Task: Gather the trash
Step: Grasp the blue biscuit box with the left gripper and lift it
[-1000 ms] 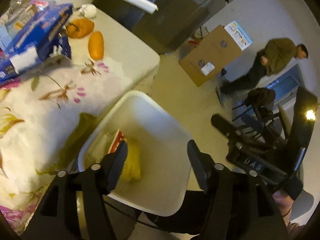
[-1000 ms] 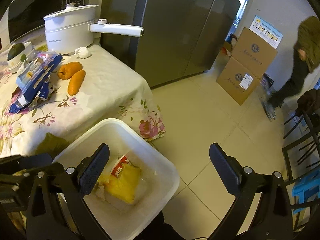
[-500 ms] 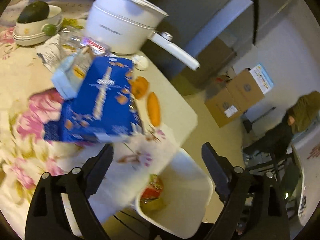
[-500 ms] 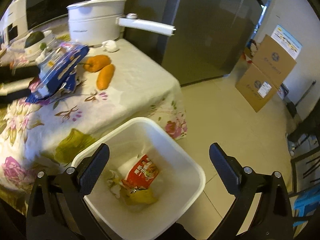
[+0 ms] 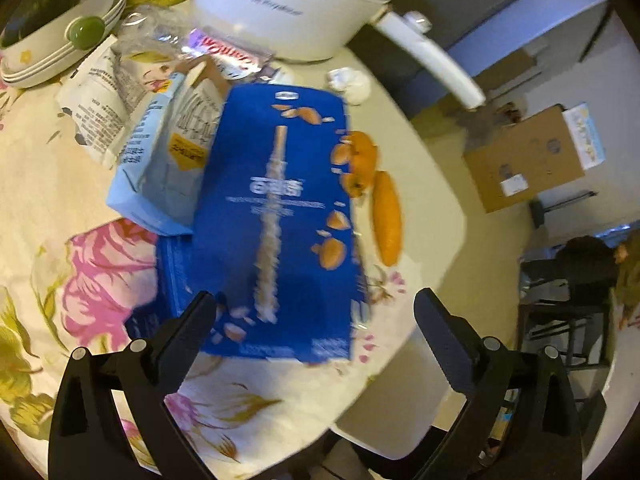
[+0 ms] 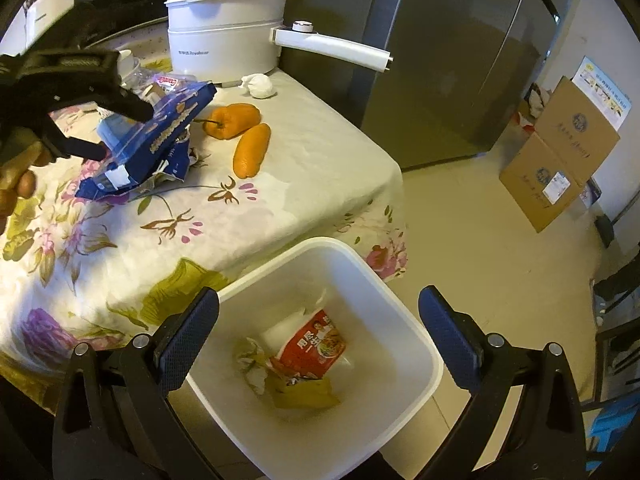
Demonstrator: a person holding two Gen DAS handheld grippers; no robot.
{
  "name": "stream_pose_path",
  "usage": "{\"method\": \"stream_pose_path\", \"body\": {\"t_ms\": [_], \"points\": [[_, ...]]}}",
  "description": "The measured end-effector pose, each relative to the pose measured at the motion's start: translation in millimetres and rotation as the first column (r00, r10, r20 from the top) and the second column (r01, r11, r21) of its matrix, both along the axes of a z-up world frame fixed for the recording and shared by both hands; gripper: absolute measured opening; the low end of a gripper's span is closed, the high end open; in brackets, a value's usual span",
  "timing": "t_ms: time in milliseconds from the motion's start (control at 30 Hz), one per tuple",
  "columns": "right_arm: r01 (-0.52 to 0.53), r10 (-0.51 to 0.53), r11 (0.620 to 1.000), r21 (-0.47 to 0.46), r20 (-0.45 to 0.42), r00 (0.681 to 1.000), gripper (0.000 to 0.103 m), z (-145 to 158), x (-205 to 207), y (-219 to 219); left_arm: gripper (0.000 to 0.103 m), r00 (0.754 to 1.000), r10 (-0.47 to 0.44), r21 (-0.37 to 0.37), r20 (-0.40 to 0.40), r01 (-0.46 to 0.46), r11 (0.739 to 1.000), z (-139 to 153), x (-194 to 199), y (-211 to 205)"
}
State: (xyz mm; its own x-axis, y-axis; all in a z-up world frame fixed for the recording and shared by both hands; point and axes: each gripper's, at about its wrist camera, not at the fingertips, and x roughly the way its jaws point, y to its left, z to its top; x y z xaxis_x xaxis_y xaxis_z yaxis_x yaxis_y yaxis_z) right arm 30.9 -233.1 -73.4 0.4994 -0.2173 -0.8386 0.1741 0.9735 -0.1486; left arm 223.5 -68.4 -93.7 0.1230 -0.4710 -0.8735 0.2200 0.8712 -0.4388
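A dark blue snack bag (image 5: 280, 220) lies on the flowered tablecloth (image 5: 48, 208), over a light blue carton (image 5: 160, 160) and a white wrapper (image 5: 96, 116). My left gripper (image 5: 316, 320) is open just above the bag's near end; it also shows in the right wrist view (image 6: 120, 100) over the blue bag (image 6: 156, 136). My right gripper (image 6: 320, 328) is open and empty above the white bin (image 6: 408, 316), which holds a red noodle packet (image 6: 316, 344) and yellow wrappers (image 6: 304, 396).
Two orange peppers (image 6: 240, 132), a crumpled white tissue (image 6: 258, 85) and a white electric pot (image 6: 228, 48) with a long handle stand on the table. A bowl with an avocado (image 5: 44, 4) is at far left. Cardboard boxes (image 6: 560, 152) and a fridge (image 6: 440, 60) stand beyond.
My left gripper has swung from over the bin to the table and come down close to the blue bag. My right gripper has stayed open above the bin.
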Motion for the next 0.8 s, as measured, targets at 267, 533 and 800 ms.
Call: {"method": "stream_pose_path", "body": {"t_ms": [267, 533, 800], "points": [[-0.038, 0.038, 0.999, 0.017, -0.004, 0.999, 0.096, -0.3, 3.7, 8.3, 0.096, 0.998, 0.000, 0.056, -0.065, 0.004, 0.998, -24.0, 21.2, 3.0], [-0.035, 0.035, 0.999, 0.009, -0.027, 0.999, 0.096, -5.7, 7.3, 9.7, 0.091, 0.998, 0.065, -0.056, -0.017, -0.066, 0.996, -31.5, 18.2, 14.0], [-0.035, 0.034, 0.999, -0.013, -0.037, 0.999, 0.096, -9.5, 11.3, 14.2, 0.090, 0.986, 0.097, -0.136, 0.137, -0.078, 0.988, 0.5, -11.1, 40.5]]}}
